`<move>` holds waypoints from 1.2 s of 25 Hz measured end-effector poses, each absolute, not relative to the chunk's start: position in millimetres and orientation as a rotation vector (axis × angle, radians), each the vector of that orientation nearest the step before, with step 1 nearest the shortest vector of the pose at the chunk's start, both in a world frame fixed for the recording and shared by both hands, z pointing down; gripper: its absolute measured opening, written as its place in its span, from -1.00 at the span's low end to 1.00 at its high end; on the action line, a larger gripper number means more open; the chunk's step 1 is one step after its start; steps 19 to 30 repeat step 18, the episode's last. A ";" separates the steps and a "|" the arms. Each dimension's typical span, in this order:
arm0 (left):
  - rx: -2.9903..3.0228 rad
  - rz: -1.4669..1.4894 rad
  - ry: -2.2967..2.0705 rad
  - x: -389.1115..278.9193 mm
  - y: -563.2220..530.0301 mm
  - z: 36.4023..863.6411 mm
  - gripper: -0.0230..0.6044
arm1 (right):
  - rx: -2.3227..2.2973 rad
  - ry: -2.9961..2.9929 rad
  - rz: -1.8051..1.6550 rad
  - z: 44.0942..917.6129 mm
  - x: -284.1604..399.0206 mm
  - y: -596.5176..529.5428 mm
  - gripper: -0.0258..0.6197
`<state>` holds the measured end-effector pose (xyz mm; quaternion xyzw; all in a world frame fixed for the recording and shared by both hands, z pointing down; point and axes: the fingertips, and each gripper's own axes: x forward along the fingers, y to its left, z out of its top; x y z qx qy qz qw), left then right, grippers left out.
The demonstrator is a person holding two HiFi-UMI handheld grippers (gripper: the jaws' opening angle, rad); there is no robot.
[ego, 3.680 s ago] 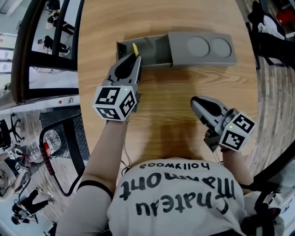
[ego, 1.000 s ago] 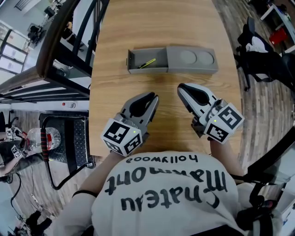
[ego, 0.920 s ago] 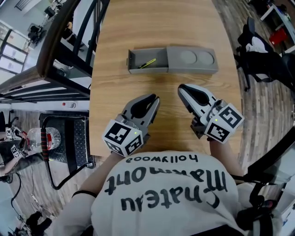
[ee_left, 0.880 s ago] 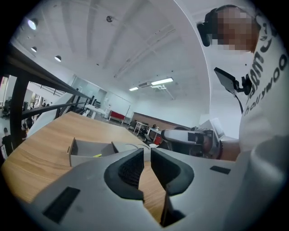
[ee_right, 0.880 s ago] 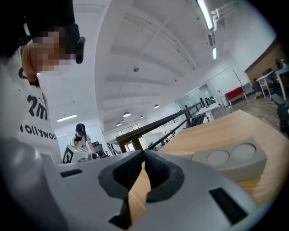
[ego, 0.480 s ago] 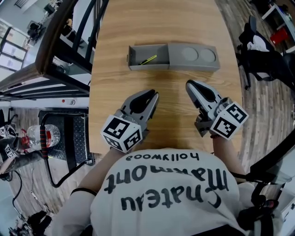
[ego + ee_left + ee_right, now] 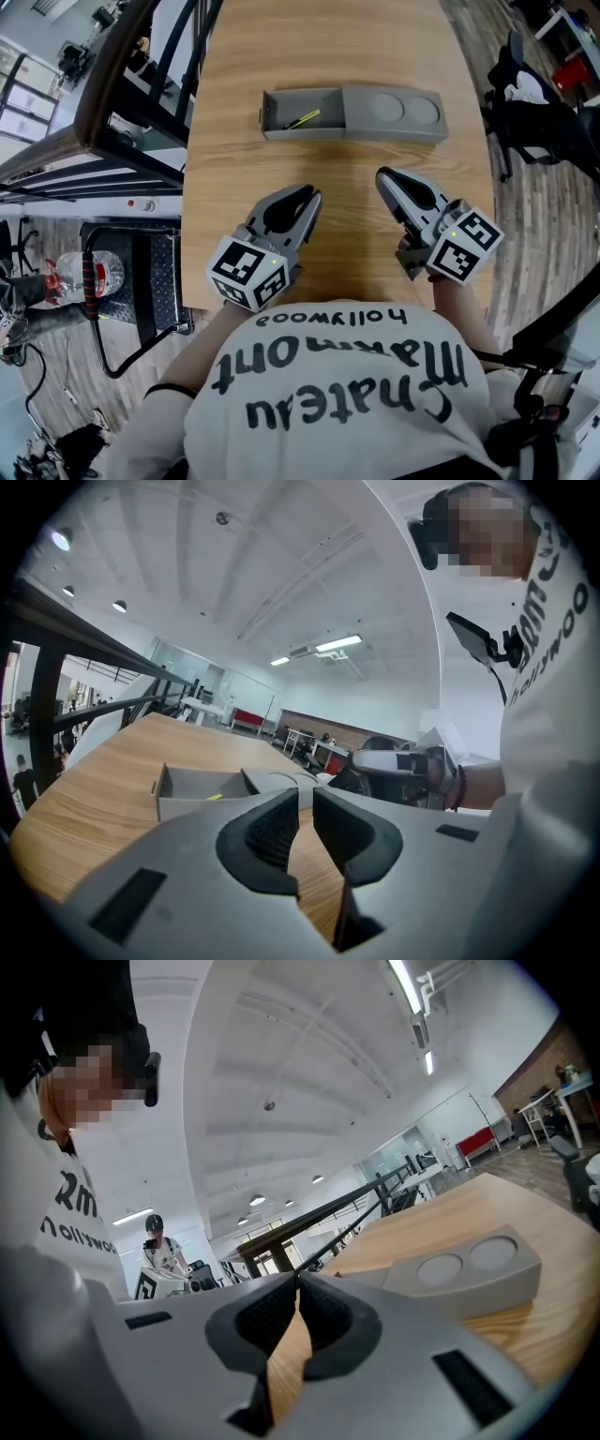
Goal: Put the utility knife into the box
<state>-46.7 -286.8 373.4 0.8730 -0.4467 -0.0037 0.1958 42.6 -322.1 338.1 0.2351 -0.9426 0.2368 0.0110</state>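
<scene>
One knife point(image 7: 302, 119), one box point(image 7: 394, 131), two tongs point(image 7: 314, 195) point(image 7: 382, 176)

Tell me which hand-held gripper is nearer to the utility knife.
Left. The left hand-held gripper is straight in front of the utility knife, toward the person; the right hand-held gripper lies farther off, toward the box's covered end.

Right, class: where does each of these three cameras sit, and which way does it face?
Head view: on the head, facing down at table, box; shows shirt, left gripper, right gripper.
Left gripper view: on left gripper, facing the box; shows jaws, right hand.
Right gripper view: on right gripper, facing box; shows jaws, shirt.
Shared: the box.
</scene>
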 end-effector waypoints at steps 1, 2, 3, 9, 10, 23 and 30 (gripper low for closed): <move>2.440 -0.010 -1.255 -47.6 -285.9 374.8 -0.77 | 0.731 -2.941 0.743 339.1 42.4 -321.1 -0.86; 2.435 -0.009 -1.258 -48.7 -285.0 375.9 -0.77 | 0.729 -2.940 0.747 340.0 42.2 -320.1 -0.86; 2.431 -0.008 -1.261 -49.6 -284.3 376.7 -0.77 | 0.728 -2.938 0.750 341.1 42.2 -319.1 -0.86; 2.417 -0.004 -1.279 -52.6 -281.7 378.3 -0.77 | 0.726 -2.923 0.768 346.9 43.7 -317.4 -0.86; 2.415 -0.002 -1.281 -53.6 -281.0 379.2 -0.77 | 0.724 -2.923 0.769 347.8 43.0 -316.9 -0.86; 2.406 0.009 -1.287 -54.8 -281.5 382.8 -0.77 | 0.736 -2.907 0.790 355.9 44.9 -317.7 -0.86; 2.406 0.009 -1.287 -54.8 -281.5 382.8 -0.77 | 0.736 -2.907 0.790 355.9 44.9 -317.7 -0.86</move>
